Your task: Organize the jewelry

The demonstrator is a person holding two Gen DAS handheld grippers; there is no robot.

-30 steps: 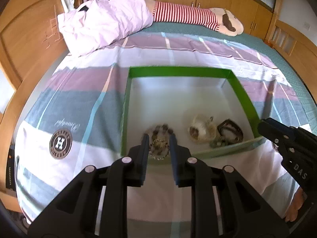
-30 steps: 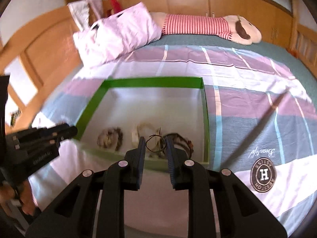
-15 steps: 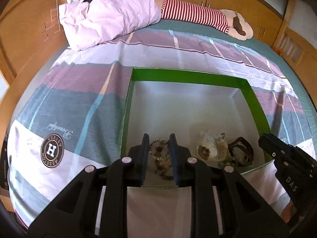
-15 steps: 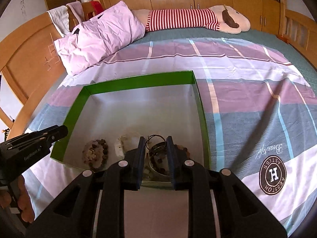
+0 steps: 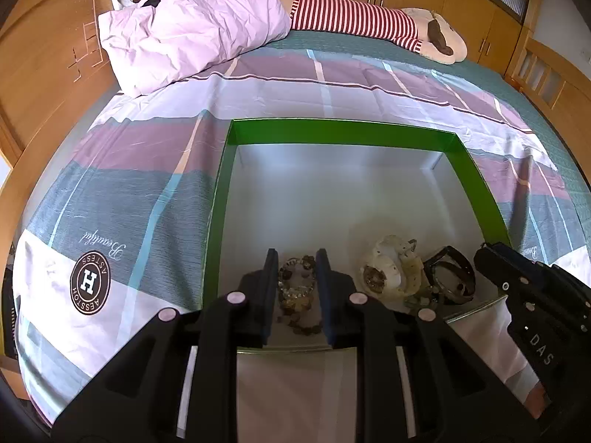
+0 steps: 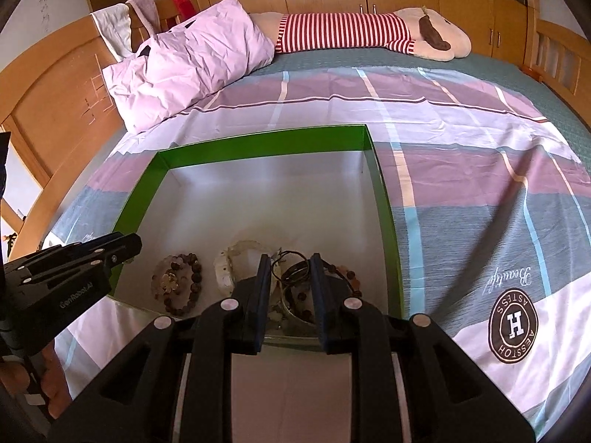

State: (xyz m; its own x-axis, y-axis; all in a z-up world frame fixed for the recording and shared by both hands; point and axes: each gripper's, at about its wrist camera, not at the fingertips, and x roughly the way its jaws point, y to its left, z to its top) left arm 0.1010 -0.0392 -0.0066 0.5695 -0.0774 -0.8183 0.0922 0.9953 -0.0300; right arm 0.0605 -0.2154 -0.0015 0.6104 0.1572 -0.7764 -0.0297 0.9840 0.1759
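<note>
Viewing order: near to far, from each wrist camera.
Left gripper (image 5: 293,280): black two-finger tool, fingers parted by a moderate gap, poised over the near edge of the box; nothing is gripped.
Right gripper (image 6: 287,280): black two-finger tool, fingers parted by a similar gap, also at the near edge of the box; whether anything is caught between them cannot be told.
Brown-and-clear beaded bracelet (image 5: 297,284): lies on the box floor near the front-left corner, seen through the gap of the left fingers; a short strand of brown beads lies just in front of it.
White-strapped wristwatch (image 5: 386,273): lies on the box floor to the right of the beaded bracelet, with pale tangled pieces touching it.
Dark bangles and cords (image 6: 293,273): a tangled cluster on the box floor beside the watch, seen between the right fingers; single items cannot be separated.
Shallow green-rimmed cardboard box with white interior (image 5: 340,131): sits on the bed; all jewelry is gathered along its near wall.
Striped purple, grey and white bedsheet with round "H" logo (image 6: 480,192): covers the bed under the box.
Crumpled pale-lilac pillow (image 5: 192,26): at the far left of the bed.
Plush toy in red-and-white striped shirt (image 6: 354,31): lies along the far edge of the bed.
</note>
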